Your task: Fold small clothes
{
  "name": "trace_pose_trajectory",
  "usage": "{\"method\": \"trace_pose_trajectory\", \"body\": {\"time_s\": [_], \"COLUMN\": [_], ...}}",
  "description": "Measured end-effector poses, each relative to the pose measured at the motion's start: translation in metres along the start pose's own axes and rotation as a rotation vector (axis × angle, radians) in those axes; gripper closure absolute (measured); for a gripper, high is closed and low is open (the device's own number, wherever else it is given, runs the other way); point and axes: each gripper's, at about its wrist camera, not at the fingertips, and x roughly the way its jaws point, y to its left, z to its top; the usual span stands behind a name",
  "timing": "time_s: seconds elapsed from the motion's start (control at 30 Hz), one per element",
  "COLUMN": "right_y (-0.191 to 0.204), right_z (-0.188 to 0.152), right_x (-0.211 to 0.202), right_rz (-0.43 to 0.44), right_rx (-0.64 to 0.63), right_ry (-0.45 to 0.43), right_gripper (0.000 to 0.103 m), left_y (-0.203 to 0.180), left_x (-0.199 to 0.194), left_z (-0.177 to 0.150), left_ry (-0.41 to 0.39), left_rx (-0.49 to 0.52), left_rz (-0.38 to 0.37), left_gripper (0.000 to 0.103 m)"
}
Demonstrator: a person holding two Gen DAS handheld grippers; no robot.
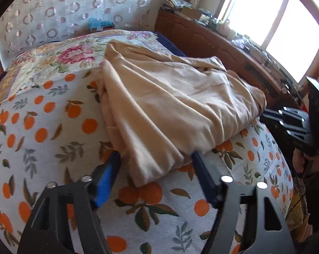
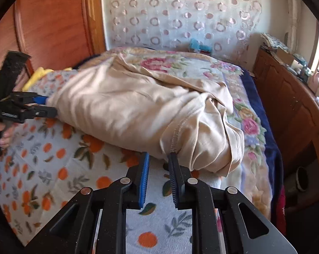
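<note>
A beige garment (image 1: 170, 97) lies crumpled on the orange-print blanket (image 1: 42, 131) that covers the bed. My left gripper (image 1: 155, 158) is open and wide, its fingers standing on either side of the garment's near corner without pressing it. In the right wrist view the left gripper (image 2: 48, 105) sits at the garment's (image 2: 127, 105) left end. My right gripper (image 2: 160, 158) shows a narrow gap, with the bunched hem just past its fingertips and blanket (image 2: 53, 169) visible between the pads. From the left wrist view the right gripper (image 1: 265, 115) is at the garment's right edge.
A floral quilt (image 1: 74, 53) covers the far half of the bed. A cluttered wooden cabinet (image 1: 223, 42) runs along the right under a bright window. A wooden panel (image 2: 53, 21) and a yellow cloth (image 2: 37, 75) are at the left. A patterned curtain (image 2: 180, 10) hangs behind.
</note>
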Motion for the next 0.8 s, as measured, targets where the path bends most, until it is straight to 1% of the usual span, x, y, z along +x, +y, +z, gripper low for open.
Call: {"method": "trace_pose_trajectory", "body": {"time_s": [0.03,0.07,0.1,0.17,0.2,0.23,0.27,0.33,0.43,0.53,0.63,0.67,0.7,0.73,0.77,0.8], "right_y": [-0.002,-0.003,-0.004,-0.009,-0.015,-0.024,-0.027,-0.052,-0.085,-0.096,-0.095,-0.094,-0.096,-0.094,-0.09,-0.085], "right_z": [0.0,0.001,0.003,0.003,0.002,0.001,0.001,-0.006,-0.026,-0.041,-0.041,-0.04,-0.04,-0.038,-0.037,-0.036], "right_x": [0.003,0.007,0.006,-0.004,-0.013,-0.023,-0.026,-0.043,-0.055,-0.044,-0.045,-0.048,-0.052,-0.053,-0.052,-0.052], "right_rz": [-0.034,-0.039,-0.041,-0.062,-0.082,-0.109,-0.131,-0.183,-0.237,-0.219,-0.201,-0.193,-0.182,-0.165,-0.137,-0.101], "right_rx": [-0.005,0.0,0.005,0.002,0.01,0.029,0.049,0.124,0.235,0.321,0.345,0.363,0.375,0.376,0.372,0.375], "right_ry": [0.003,0.012,0.019,0.01,-0.006,-0.02,-0.028,-0.047,-0.036,0.004,-0.003,-0.013,-0.023,-0.029,-0.039,-0.053], "right_gripper": [0.091,0.097,0.1,0.101,0.101,0.101,0.101,0.101,0.101,0.101,0.1,0.097,0.09,0.08,0.073,0.059], "left_y": [-0.002,-0.003,-0.003,-0.003,-0.002,-0.001,0.0,0.002,0.0,0.0,-0.002,-0.001,0.0,0.002,0.002,0.004], "left_x": [0.003,0.004,0.005,0.006,0.005,0.002,-0.001,-0.015,-0.034,-0.043,-0.042,-0.041,-0.039,-0.037,-0.036,-0.034], "left_z": [0.0,0.001,0.002,0.004,0.006,0.007,0.008,0.013,0.017,0.018,0.015,0.013,0.011,0.009,0.007,0.005], "left_ry": [-0.007,-0.012,-0.017,-0.014,-0.022,-0.034,-0.047,-0.09,-0.134,-0.144,-0.138,-0.133,-0.128,-0.123,-0.119,-0.115], "left_rx": [0.005,0.01,0.018,0.017,0.013,0.015,0.015,0.003,0.02,0.02,0.03,0.026,0.016,0.008,0.003,-0.002], "left_rz": [0.009,0.016,0.028,0.01,0.007,0.015,0.021,0.028,0.042,0.029,0.033,0.03,0.025,0.018,0.017,0.017], "left_gripper": [0.041,0.045,0.049,0.08,0.086,0.089,0.09,0.091,0.091,0.091,0.091,0.091,0.091,0.091,0.091,0.091]}}
